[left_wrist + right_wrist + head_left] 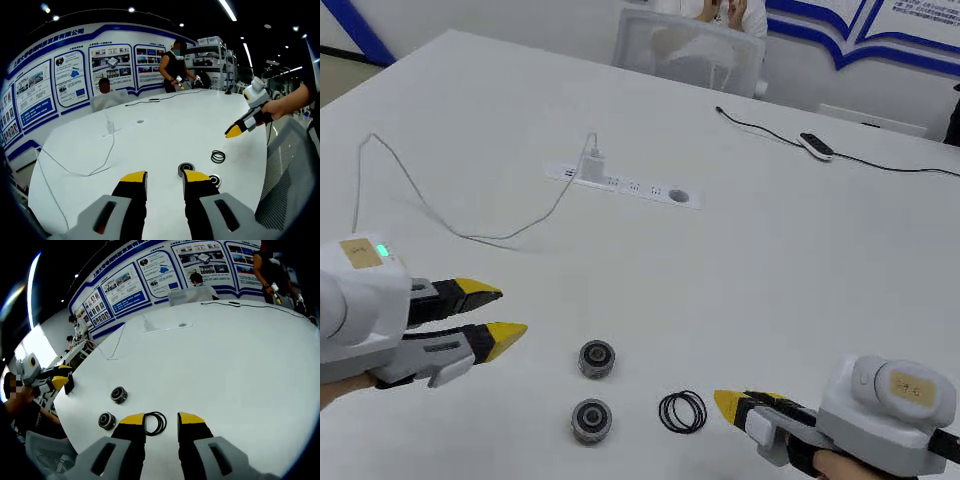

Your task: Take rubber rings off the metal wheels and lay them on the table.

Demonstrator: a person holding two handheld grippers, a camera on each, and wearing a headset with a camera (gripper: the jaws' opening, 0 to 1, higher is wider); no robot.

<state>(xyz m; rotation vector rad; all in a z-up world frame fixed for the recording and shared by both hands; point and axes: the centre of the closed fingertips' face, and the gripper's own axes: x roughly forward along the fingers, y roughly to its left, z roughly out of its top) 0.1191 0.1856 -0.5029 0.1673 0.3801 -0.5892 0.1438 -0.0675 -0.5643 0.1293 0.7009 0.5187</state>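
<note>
Seeing rubber rings (682,411) laid just ahead of my right claw (732,402); it and left claw (490,312) sit part-open, empty; metal wheels (596,358) between them may need more stripping.

metal wheels (596,358) (591,420): 2 | rubber rings (682,411): one pile, count unclear | grippers (506,312) (728,404): 2 | power strip (625,185): 1

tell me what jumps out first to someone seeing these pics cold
Two yellow-tipped tools frame the scene: the left gripper hovers open at the near left, and the right gripper is open at the near right. Between them on the white table sit two metal wheels, the far wheel and the near wheel. A small pile of black rubber rings lies just ahead of the right gripper's tips.
</note>
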